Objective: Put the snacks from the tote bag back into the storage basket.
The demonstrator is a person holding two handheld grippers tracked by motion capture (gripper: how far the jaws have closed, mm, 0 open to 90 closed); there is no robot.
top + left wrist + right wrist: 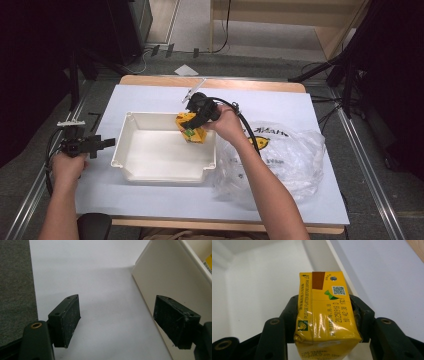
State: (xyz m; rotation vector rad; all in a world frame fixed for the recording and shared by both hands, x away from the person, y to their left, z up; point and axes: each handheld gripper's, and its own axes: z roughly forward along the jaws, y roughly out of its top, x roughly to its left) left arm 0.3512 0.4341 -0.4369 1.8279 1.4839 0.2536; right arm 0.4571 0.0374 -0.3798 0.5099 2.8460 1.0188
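Observation:
A yellow drink carton [192, 129] hangs over the far right corner of a white plastic tub [131, 150]. My right gripper [196, 122] is shut on the carton, one black pad pressed against each narrow side. In the right gripper view the carton [326, 312] stands between the jaws with its printed top end pointing away, above the tub's inner wall [262, 277]. My left gripper [102, 143] rests at the table's left edge, just left of the tub. Its pads [67, 320] stand wide apart with bare white table between them, and the tub's outer wall [162, 277] is at the right.
A crumpled clear plastic bag [285, 152] with black and yellow print lies right of the tub. The table [150, 97] has a white cover and a wooden far edge. Cables and stand legs [345, 80] crowd the floor beyond it.

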